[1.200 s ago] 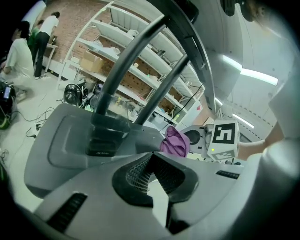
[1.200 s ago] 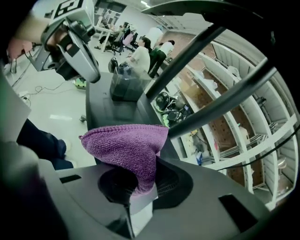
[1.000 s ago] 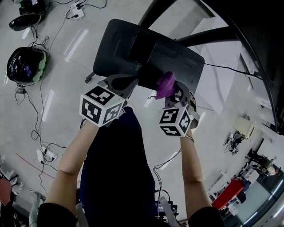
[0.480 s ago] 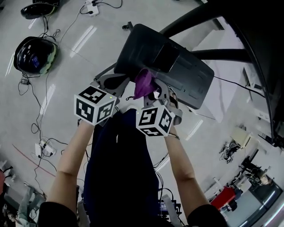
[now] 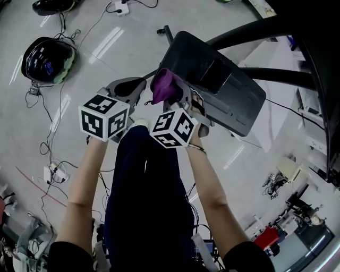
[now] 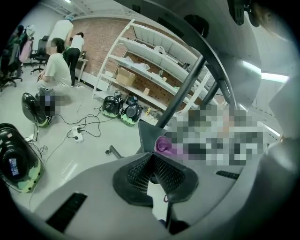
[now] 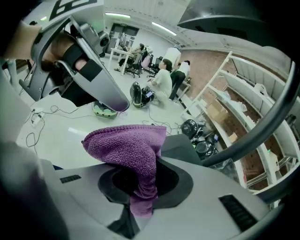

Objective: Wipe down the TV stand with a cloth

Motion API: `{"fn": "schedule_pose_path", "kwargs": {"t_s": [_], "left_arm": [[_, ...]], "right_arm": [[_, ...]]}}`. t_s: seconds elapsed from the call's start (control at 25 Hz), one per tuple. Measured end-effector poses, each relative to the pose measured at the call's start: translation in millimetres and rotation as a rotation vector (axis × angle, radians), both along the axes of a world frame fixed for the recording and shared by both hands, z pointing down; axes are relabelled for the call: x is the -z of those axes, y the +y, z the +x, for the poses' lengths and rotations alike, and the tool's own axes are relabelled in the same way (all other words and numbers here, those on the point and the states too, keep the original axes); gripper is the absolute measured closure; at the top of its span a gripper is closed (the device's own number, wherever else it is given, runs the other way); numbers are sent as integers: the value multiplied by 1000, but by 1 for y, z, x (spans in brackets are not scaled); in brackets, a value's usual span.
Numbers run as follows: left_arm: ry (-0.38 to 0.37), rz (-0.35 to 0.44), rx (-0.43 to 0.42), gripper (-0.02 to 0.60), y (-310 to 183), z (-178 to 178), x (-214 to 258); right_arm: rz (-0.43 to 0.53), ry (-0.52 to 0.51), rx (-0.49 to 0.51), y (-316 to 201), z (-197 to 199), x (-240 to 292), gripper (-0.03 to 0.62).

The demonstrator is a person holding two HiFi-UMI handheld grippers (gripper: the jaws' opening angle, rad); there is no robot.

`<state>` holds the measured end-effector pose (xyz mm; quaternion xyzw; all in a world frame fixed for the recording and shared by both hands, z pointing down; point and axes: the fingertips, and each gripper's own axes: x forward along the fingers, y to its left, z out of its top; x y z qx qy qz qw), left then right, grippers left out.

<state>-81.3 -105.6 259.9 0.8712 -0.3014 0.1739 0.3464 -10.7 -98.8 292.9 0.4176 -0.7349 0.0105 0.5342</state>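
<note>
The TV stand's dark base plate (image 5: 218, 85) lies on the floor, its black poles (image 5: 249, 32) rising to the right. A purple cloth (image 5: 163, 85) sits at the plate's near left corner, pinched in my right gripper (image 5: 172, 98). The right gripper view shows the cloth (image 7: 129, 145) bunched up and clamped between the dark pads, with the plate (image 7: 180, 145) just beyond. My left gripper (image 5: 139, 85) hovers beside it on the left, over the floor, shut with nothing in it. In the left gripper view its pads (image 6: 164, 171) meet, and the cloth (image 6: 164, 144) shows ahead.
A black helmet-like device (image 5: 47, 59) and another (image 5: 52, 5) lie on the floor at the left, among cables and a power strip (image 5: 56, 174). White shelving (image 6: 154, 61) and several people (image 6: 56, 70) are in the background.
My right gripper has carried the cloth leftward along the plate's near edge, from its right part to its left corner. The left gripper stayed beside it.
</note>
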Motion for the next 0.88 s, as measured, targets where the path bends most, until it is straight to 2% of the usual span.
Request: {"fn": "schedule_pose_path", "kwargs": {"t_s": [0.16, 0.28, 0.36, 0.68, 0.88], "left_arm": [[-4, -9, 5, 575, 1, -3, -5], [-1, -11, -5, 575, 4, 4, -5], [4, -7, -14, 575, 5, 13, -2], [-11, 8, -50, 575, 13, 50, -4], [-28, -1, -72, 575, 26, 67, -9]], "right_arm": [[35, 64, 42, -2, -4, -6, 519], [65, 165, 114, 1, -6, -9, 520], [79, 184, 128, 2, -6, -10, 520], [31, 37, 64, 3, 2, -11, 520], [20, -9, 46, 14, 18, -9, 520]]}}
